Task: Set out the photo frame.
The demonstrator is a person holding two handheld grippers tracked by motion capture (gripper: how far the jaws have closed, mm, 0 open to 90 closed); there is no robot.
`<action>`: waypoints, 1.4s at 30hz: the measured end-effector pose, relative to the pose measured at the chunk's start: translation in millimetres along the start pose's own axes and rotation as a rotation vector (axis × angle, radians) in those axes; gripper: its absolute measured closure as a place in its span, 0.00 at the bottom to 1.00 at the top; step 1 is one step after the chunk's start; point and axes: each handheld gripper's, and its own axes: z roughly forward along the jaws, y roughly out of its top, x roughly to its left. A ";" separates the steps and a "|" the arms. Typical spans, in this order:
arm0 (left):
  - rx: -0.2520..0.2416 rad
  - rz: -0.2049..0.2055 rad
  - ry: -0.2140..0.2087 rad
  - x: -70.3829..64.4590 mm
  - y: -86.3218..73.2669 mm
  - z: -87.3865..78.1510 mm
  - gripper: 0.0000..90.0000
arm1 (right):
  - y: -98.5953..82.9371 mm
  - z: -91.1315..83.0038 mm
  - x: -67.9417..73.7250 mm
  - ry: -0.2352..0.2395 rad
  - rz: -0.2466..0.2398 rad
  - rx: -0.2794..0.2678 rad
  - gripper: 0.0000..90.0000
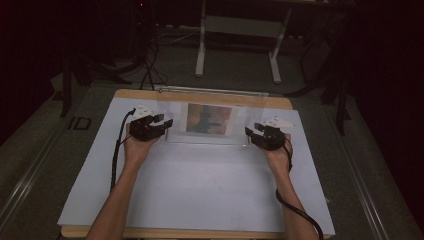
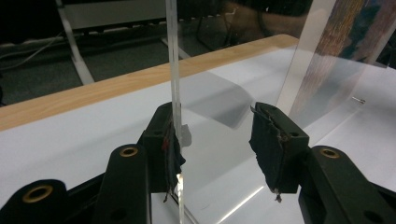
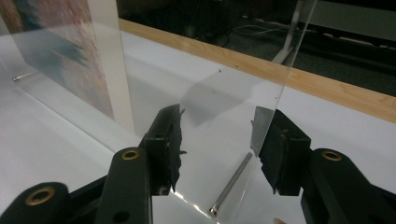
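A clear acrylic frame (image 1: 174,116) stands upright at the back of the white table top (image 1: 200,185), with a colourful picture (image 1: 209,119) in its middle. My left gripper (image 1: 167,125) is at the frame's left end, open; in the left gripper view the sheet's edge (image 2: 173,70) runs along the inner face of the left jaw, and the other jaw is well clear (image 2: 217,135). At the frame's right end my right gripper (image 1: 248,132) is open too, astride the clear edge (image 3: 280,93) of the sheet (image 3: 217,130). A thin metal pin (image 3: 231,182) lies on the table between those jaws.
The table's wooden back edge (image 1: 200,96) lies just behind the frame. Another small pin (image 2: 358,99) lies near the frame's base. On the dark floor beyond stand white desk legs (image 1: 201,45) and cables (image 1: 150,65).
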 end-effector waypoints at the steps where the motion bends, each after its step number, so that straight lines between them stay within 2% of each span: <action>1: 0.004 -0.006 -0.003 0.1 -0.2 -0.4 0.59 | 0.4 -1.4 0.0 0.006 0.008 -0.003 0.58; 9: 0.033 -0.024 -0.016 -2.6 0.3 -10.4 0.59 | 0.8 -12.3 6.4 0.026 0.006 0.003 0.59; 17: 0.060 -0.026 -0.010 -10.6 -1.5 -20.9 0.59 | -4.6 -19.4 11.9 0.042 0.021 0.018 0.59; 26: 0.048 -0.032 -0.002 -19.1 -9.8 -34.1 0.58 | -11.7 -28.2 21.2 0.050 0.013 0.009 0.59; 30: 0.055 -0.029 -0.010 -19.9 -12.4 -37.9 0.58 | -14.1 -30.6 25.2 0.049 0.000 0.011 0.59; 42: 0.048 -0.057 -0.022 -22.1 -15.0 -45.5 0.58 | -13.1 -39.9 31.0 0.060 -0.016 0.016 0.60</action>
